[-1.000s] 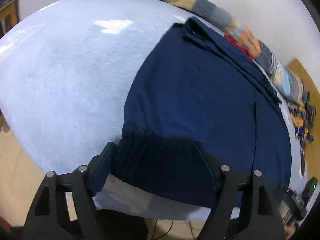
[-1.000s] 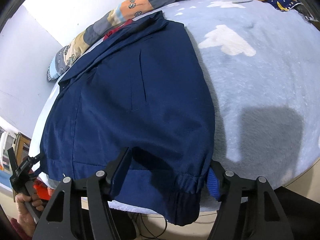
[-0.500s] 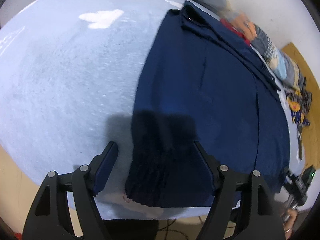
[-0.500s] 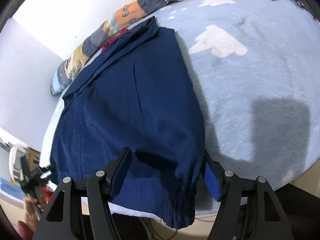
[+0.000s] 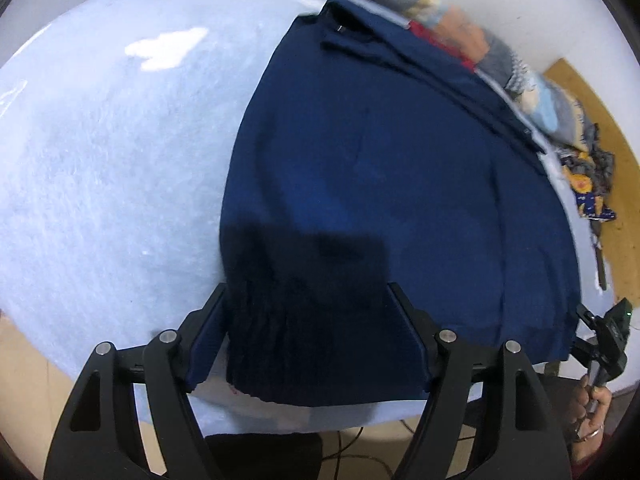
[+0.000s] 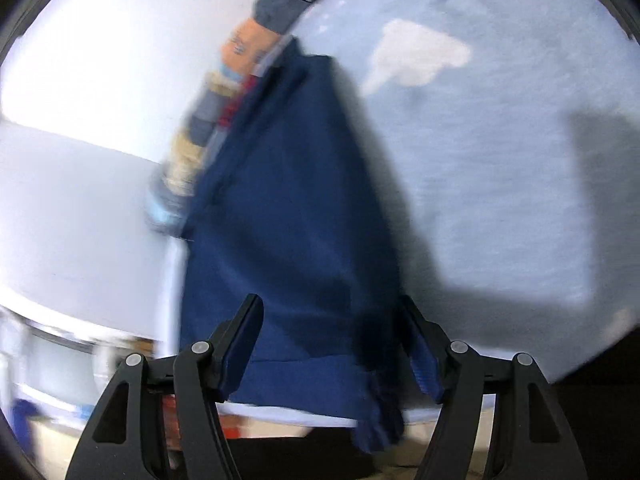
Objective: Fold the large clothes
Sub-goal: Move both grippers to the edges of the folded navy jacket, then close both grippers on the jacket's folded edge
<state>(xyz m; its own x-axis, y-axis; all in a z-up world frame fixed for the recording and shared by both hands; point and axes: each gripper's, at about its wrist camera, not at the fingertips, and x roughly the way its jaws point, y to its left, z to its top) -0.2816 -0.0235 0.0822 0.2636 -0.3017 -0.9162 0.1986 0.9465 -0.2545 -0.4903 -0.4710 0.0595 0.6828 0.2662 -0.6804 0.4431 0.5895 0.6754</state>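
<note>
The right tongs (image 6: 332,344) have swung left; both stand released over the dark navy cloth garment (image 5: 380,184) (ribbed cuff (image 5: 260,336) lower centre); the left tongs (image 5: 308,332) should pinch its hem squarely.

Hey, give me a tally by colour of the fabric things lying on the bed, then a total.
Navy blue: 1, the large navy blue garment spread flat.
Multicoloured patchwork: 1, the rolled patchwork quilt along the wall.
Red: 1, a red cloth peeking out between them.
Dark blue with yellow print: 1, the crumpled printed cloth.
Total: 4
</note>
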